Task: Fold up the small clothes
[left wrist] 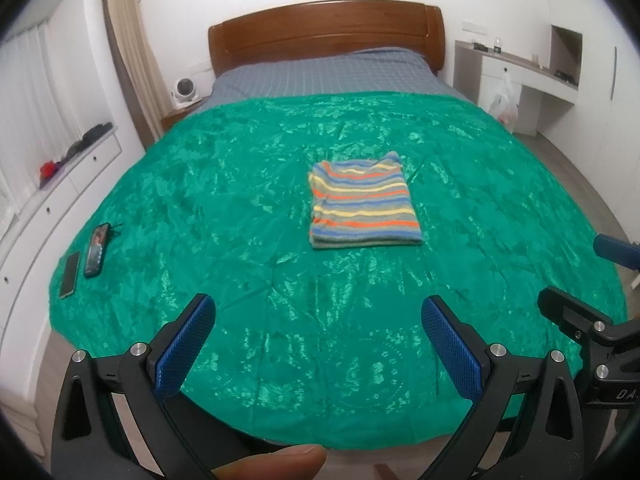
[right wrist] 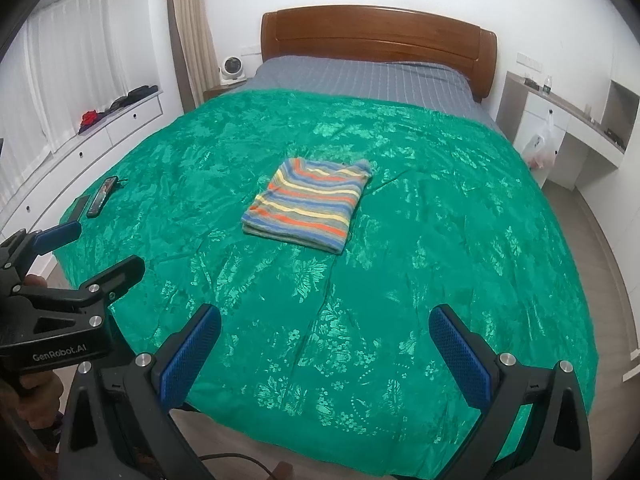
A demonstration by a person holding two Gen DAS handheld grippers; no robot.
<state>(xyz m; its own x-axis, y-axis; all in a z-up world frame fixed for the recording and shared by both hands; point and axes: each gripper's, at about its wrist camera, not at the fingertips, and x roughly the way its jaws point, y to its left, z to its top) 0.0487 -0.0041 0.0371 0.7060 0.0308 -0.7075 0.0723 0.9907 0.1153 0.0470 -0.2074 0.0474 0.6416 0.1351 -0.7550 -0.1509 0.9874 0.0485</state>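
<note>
Left wrist: rectangular folded striped knit shirt [left wrist: 364, 206] on glossy green bedspread [left wrist: 200, 184].

A bed with a brown wooden headboard [left wrist: 326, 28] carries a grey checked sheet [left wrist: 332, 74] at its head and a shiny green floral bedspread [left wrist: 240, 184] over the rest. Two phones [left wrist: 96, 249] lie side by side near the bedspread's left edge. A small white fan [right wrist: 231, 67] stands left of the headboard; a plastic bag [left wrist: 505, 98] hangs at the white desk on the right.
</note>
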